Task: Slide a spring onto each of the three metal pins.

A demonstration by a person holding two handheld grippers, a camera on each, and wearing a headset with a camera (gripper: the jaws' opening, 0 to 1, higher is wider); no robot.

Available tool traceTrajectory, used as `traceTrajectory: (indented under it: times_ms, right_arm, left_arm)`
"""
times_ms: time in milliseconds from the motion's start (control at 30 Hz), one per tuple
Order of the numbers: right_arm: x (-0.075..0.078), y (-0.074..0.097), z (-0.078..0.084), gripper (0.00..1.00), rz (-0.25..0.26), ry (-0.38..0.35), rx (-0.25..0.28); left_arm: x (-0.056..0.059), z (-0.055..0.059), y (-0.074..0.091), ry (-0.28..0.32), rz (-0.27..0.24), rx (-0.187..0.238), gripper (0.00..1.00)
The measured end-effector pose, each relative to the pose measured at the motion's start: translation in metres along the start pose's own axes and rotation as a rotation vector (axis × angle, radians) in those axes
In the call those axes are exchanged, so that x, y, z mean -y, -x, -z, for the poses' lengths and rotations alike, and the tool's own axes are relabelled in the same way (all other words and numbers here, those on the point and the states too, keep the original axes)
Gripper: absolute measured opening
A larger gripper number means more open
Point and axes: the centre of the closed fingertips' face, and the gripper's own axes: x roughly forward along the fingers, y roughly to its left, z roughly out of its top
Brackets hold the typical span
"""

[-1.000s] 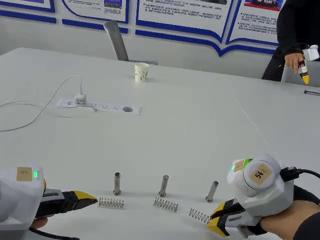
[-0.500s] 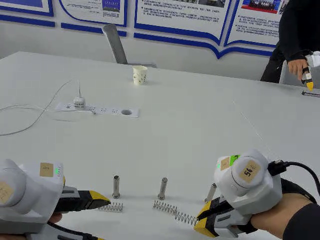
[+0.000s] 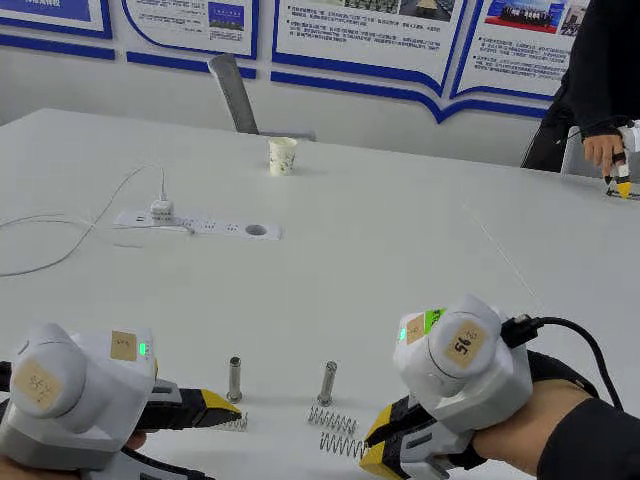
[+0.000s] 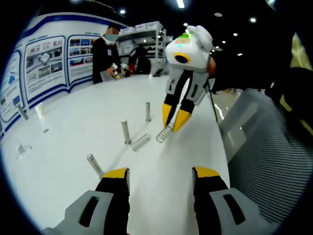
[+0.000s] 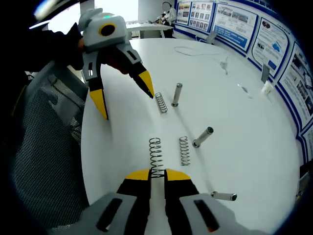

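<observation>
My right tongs (image 5: 152, 175) are closed on the near end of one spring (image 5: 155, 154), pinched right at the tips. The rest of it sticks straight out ahead of the jaws, low along the table (image 3: 400, 250); I can't tell if it's lifted clear. I'd say it belongs on the right pin (image 5: 224, 196), the closest of the three to this hand. In the right gripper view that pin sits just off to the right of my jaws, beside them rather than ahead. That's the key relation: the spring's long axis runs along the table, the pin stands upright, and the spring's free end points past the pin, not at it. So I judge the move needs a lift, a swing toward that pin, and a tip-up so the open end comes down over the pin top. The middle spring (image 5: 184, 149) lies just beside the middle pin (image 5: 203, 137), apart from mine and roughly parallel to it. My left tongs (image 4: 160, 172) are open and holding nothing. One tip is just next to the left spring (image 5: 160, 103), which lies by the left pin (image 5: 176, 94), so the left hand is nearer for that pair. No spring is on any pin yet.
</observation>
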Motion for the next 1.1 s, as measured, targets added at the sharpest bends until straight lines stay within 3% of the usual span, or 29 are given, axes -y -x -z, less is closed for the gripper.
traceTrajectory:
  times_ms: [833, 1100]
  right_arm:
    - [-0.021, -0.006, -0.031, 0.11, -0.055, 0.118, 0.014]
    - [-0.027, -0.008, -0.036, 0.11, -0.072, 0.143, 0.016]
  left_arm:
    - [0.011, -0.017, -0.015, -0.064, 0.036, 0.008, 0.42]
    - [0.016, -0.014, -0.019, -0.071, 0.052, 0.013, 0.35]
